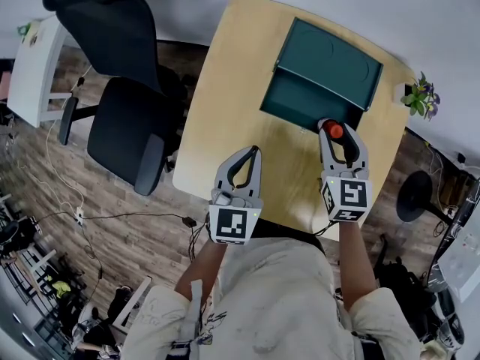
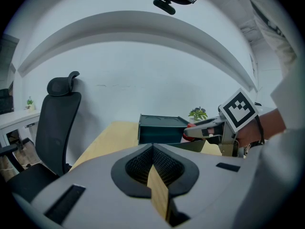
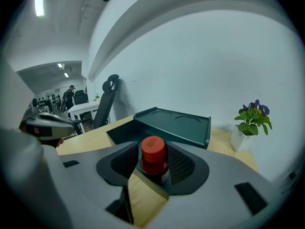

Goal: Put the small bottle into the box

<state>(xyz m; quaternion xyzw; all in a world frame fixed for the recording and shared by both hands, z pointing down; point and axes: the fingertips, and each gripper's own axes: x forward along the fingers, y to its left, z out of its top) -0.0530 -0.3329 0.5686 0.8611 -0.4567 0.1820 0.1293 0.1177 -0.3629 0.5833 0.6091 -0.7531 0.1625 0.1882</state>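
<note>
The small bottle (image 1: 334, 131) with a red cap (image 3: 153, 149) stands upright between the jaws of my right gripper (image 1: 341, 127), at the near right corner of the dark green box (image 1: 289, 100). The jaws stand a little wider than the bottle, so the gripper is open around it. The box's lid (image 1: 330, 62) is tipped back and the inside shows nothing. My left gripper (image 1: 255, 150) hovers over the wooden table (image 1: 225, 88) to the left, shut and empty, its tips touching (image 2: 152, 146). In the left gripper view the box (image 2: 162, 128) and the right gripper (image 2: 188, 130) lie ahead.
A small potted plant (image 1: 420, 96) sits at the table's far right corner, behind the box. A black office chair (image 1: 127, 118) stands left of the table, with a white desk (image 1: 34, 66) beyond it. Cables trail over the wood floor (image 1: 112, 223).
</note>
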